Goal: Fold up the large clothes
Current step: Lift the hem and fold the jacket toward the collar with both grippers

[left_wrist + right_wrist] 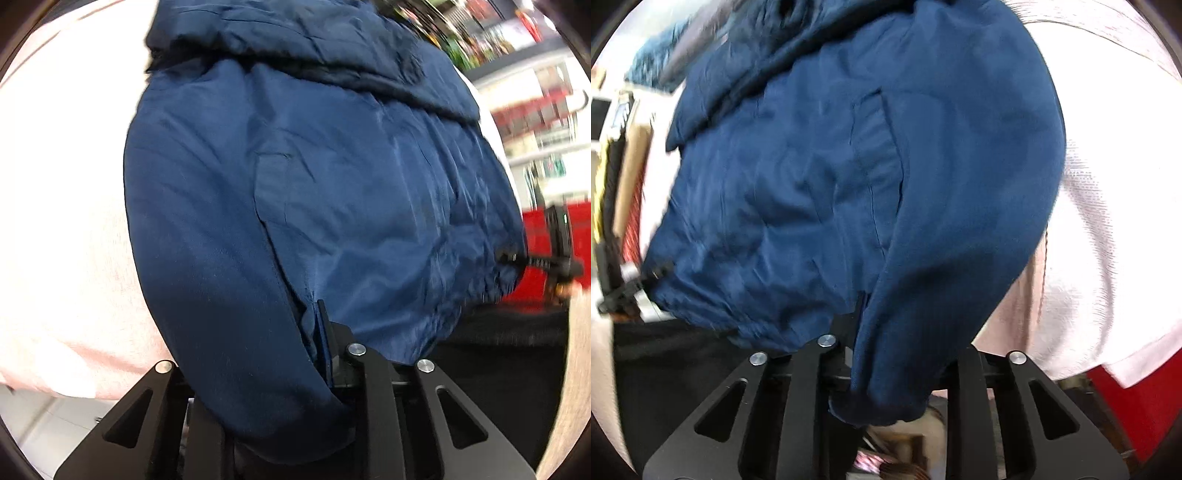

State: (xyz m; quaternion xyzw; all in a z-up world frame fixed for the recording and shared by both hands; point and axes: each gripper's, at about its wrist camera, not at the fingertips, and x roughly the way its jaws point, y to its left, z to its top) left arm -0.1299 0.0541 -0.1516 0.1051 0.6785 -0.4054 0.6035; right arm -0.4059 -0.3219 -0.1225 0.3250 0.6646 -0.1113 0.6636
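The navy jacket (pixel 314 192) lies spread over a pale pink sheet (pixel 66 206), its hem corners pinched by the left claw (pixel 325 354) and the right claw (pixel 864 332), each narrowed tight on the fabric. To fold it well, both claws should probably rise together and carry the hem evenly toward the hood (pixel 295 40), keeping the edge taut and level.

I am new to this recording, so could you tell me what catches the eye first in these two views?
A big navy jacket fills the middle of both views, lying over a pale pink cloth. The left gripper and the right gripper are each shut on a bottom corner of it, while blurred shop shelves run behind.
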